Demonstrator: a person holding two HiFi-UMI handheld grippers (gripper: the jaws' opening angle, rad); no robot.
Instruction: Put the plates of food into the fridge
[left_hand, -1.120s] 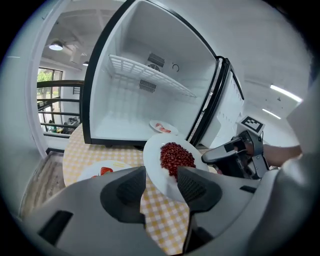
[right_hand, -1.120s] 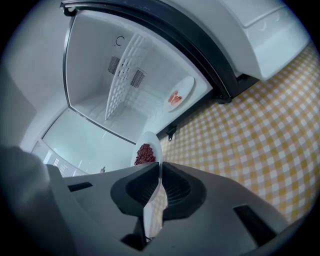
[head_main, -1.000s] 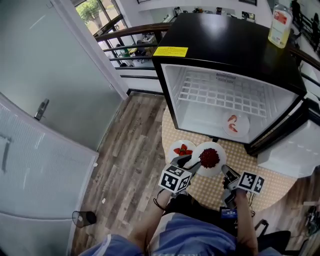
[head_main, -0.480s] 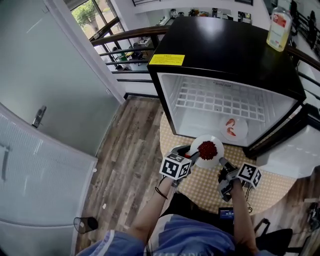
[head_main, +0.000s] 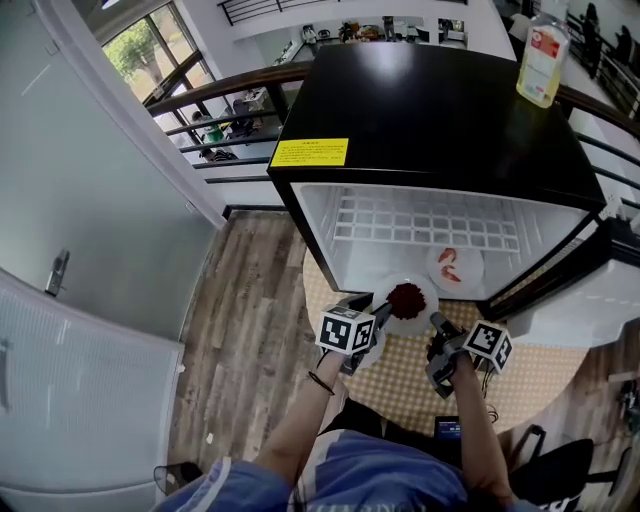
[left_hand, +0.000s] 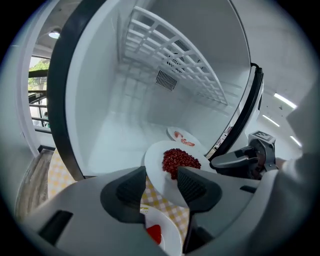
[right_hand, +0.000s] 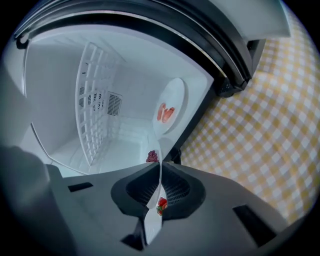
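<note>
Wood-plank floor (head_main: 240, 300) runs under a yellow checked mat (head_main: 520, 370), and a person crouches at its near edge with a gripper in each hand.

The left gripper (head_main: 380, 312) reaches to the left side of a white plate (head_main: 425, 290) carrying a heap of dark red berries (head_main: 406, 299). Its jaws stand apart. In the left gripper view (left_hand: 162, 182) the plate's near rim sits between them, overlapping one pad, while checked cloth shows in the gap before the other.

The right gripper (head_main: 435, 320) comes in from the other side. Its own view (right_hand: 160, 182) shows the two pads pressed together on the thin rim, seen edge-on.

Below the left gripper, a second plate (left_hand: 166, 223) with a strawberry (left_hand: 153, 234) lies on the mat.

The plate of berries hangs at the open front of the black fridge (head_main: 430, 110), just at its lower lip, not set down. Farther in, on the white floor of the fridge, rests a third plate (head_main: 470, 275) with pink pieces of food. A white wire shelf (head_main: 430, 222) spans the space above it.

The door (head_main: 600, 300) stands swung out to the right. A yellow label (head_main: 310, 152) is stuck at the top's front corner, and a bottle of yellow liquid (head_main: 540, 62) stands near the back. Beyond is a dark railing (head_main: 220, 100).
</note>
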